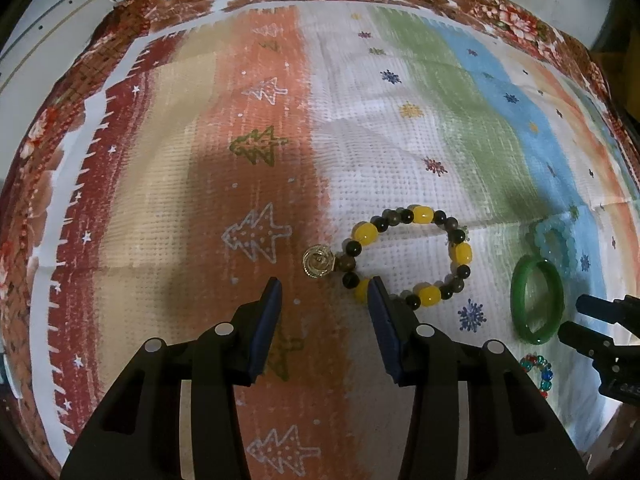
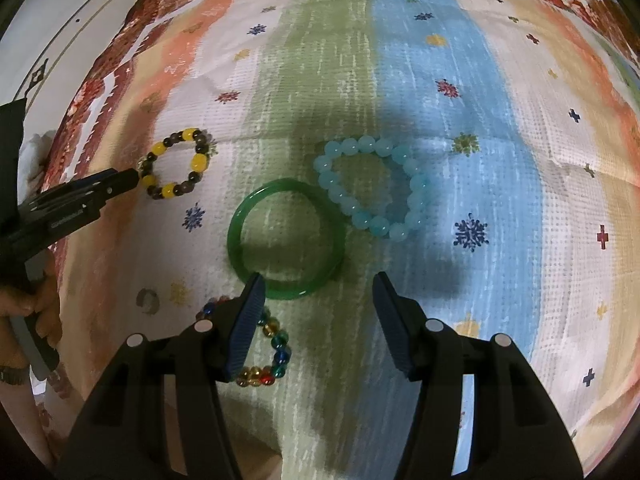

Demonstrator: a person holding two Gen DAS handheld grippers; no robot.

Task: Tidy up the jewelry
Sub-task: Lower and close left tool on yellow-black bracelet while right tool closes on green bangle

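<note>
Yellow and dark beads made a bracelet (image 1: 408,258) on the striped cloth (image 1: 256,160), just past the left gripper (image 1: 325,294). Its jaws stood wide apart and held nothing. The right gripper (image 2: 318,290) was wide and empty too, near the green bangle (image 2: 286,238). A pinch might catch only one bead, and the string could slip out. No writing was clear enough to read.

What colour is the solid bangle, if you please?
Green bangle; the right wrist view shows it best.

Striped, snowflake-and-tree-patterned cloth (image 1: 360,128) over floral-bordered bedding (image 1: 500,12); pale wall (image 2: 80,8) behind.
</note>
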